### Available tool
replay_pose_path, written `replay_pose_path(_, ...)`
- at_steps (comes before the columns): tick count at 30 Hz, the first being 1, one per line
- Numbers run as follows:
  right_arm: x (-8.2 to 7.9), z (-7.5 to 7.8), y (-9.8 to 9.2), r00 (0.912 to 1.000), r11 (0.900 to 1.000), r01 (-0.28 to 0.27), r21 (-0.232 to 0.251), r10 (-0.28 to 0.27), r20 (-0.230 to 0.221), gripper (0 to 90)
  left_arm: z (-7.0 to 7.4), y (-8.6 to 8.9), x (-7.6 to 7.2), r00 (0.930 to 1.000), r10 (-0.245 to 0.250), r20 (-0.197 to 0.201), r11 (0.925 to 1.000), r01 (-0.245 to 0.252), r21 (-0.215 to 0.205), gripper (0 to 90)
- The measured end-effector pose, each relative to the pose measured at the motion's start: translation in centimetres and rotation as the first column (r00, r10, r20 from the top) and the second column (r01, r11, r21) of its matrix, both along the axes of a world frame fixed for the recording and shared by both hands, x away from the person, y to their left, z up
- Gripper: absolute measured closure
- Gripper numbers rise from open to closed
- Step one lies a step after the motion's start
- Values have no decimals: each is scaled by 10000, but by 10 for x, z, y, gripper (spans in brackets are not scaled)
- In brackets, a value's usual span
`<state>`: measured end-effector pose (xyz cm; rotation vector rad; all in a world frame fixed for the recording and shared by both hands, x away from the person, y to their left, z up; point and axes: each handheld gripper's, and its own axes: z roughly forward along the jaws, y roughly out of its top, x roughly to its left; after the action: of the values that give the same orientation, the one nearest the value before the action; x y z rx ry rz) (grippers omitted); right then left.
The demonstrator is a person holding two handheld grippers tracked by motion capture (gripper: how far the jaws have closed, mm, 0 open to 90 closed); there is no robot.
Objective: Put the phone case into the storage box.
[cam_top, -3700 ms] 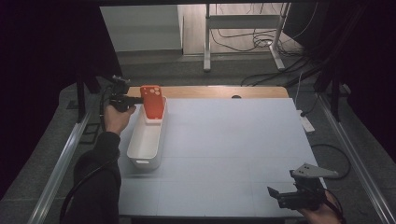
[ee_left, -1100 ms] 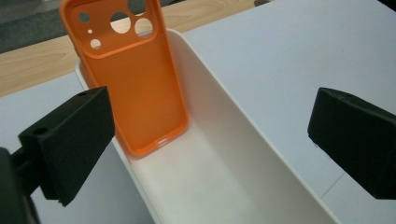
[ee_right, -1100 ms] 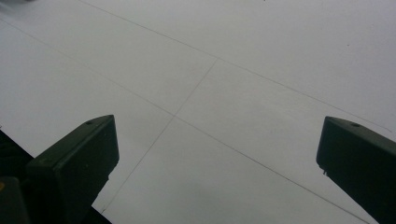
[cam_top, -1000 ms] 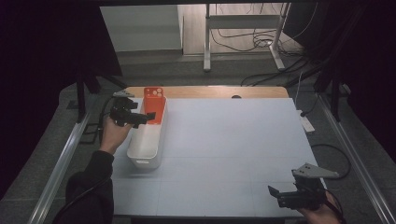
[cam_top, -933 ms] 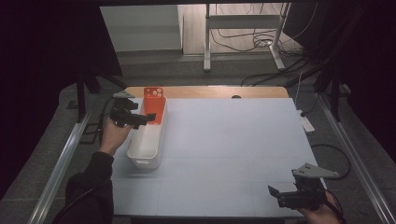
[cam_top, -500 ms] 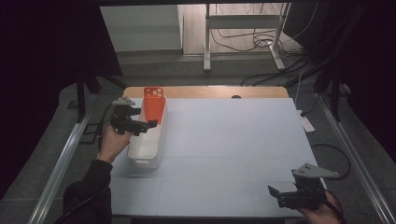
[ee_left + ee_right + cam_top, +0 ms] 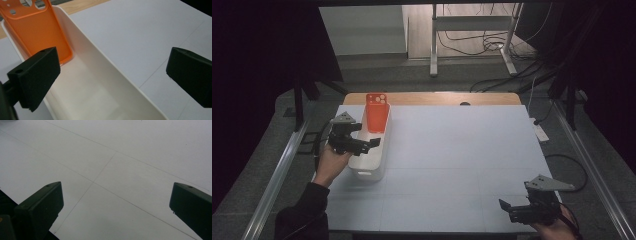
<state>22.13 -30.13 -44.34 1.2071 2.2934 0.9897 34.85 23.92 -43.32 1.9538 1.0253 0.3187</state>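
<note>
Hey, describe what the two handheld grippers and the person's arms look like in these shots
Both the left gripper and the right gripper are black, each with two blocky, wedge-shaped black jaws and a grey three-cornered plate on top. A dark cable trails from the left one toward the table edge. The person's left arm wears a dark long sleeve; the right hand shows only partly at the frame's bottom edge.

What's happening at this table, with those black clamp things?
A person holds a hand-held gripper in each hand. The left hand-held gripper hangs open over a long white bin on the table, holding nothing. An orange phone case leans inside the bin's far end. The right hand-held gripper waits, open and empty, at the table's near right corner.
</note>
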Motion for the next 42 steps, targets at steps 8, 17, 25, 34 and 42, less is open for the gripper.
replay_pose_path(8, 0, 0, 1, 10000, 10000, -28, -15, 28, 8, 0, -2, 5, -21, 10000, 46, 6, 10000, -46, -84, 0)
replay_pose_path(17, 0, 0, 1, 10000, 10000, -37, -19, 37, 15, 0, -6, 7, -41, 10000, 47, -58, 10000, -47, -61, 0)
replay_pose_path(25, 0, 0, 1, 10000, 10000, -10, -8, 10, -6, 0, -6, 8, -59, 10000, 40, 18, 9999, -40, -131, 0)
replay_pose_path(34, 1, 0, 1, 10000, 10000, 22, -9, -22, -26, 0, -10, 10, -79, 10000, 66, -12, 9999, -66, -92, 0)
replay_pose_path(42, 0, 0, 1, 10000, 10000, -5, -23, 5, -33, 0, -10, 13, -96, 9999, 99, -19, 9998, -99, -164, 0)
